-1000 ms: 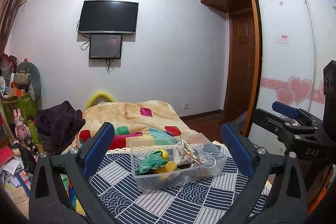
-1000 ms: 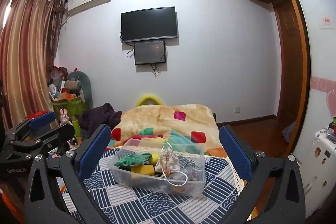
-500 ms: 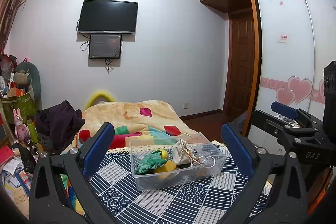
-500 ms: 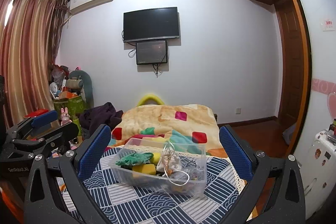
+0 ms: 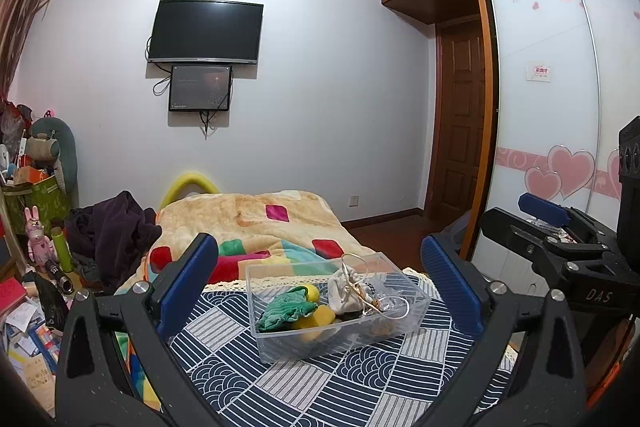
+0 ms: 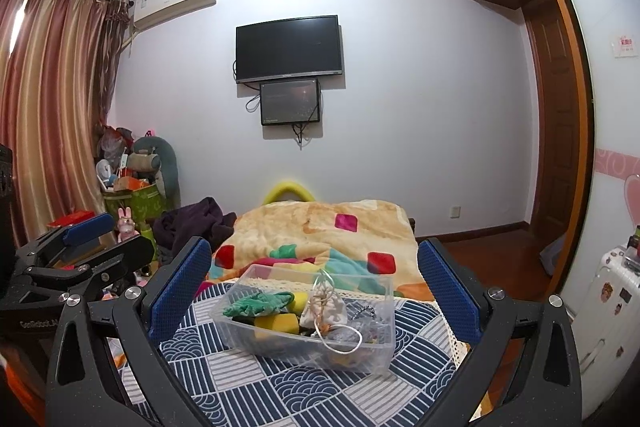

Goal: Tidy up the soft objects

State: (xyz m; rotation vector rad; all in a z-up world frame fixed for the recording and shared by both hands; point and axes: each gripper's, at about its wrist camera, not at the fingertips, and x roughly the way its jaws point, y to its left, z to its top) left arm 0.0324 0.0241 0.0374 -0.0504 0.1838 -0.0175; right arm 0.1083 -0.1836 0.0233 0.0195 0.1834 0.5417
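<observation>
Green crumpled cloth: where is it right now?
The green crumpled cloth lies in the left part of the clear plastic bin on the blue patterned tablecloth, draped over yellow sponges beside a small white pouch.

- The left gripper (image 5: 320,283) is level, its blue-padded fingers (image 5: 188,287) spread wide with nothing between them.
- The right gripper (image 6: 314,287) is posed alike, jaws wide apart and empty.
- Each appears in the other's view: right at 3 o'clock, left at 9 o'clock.
</observation>
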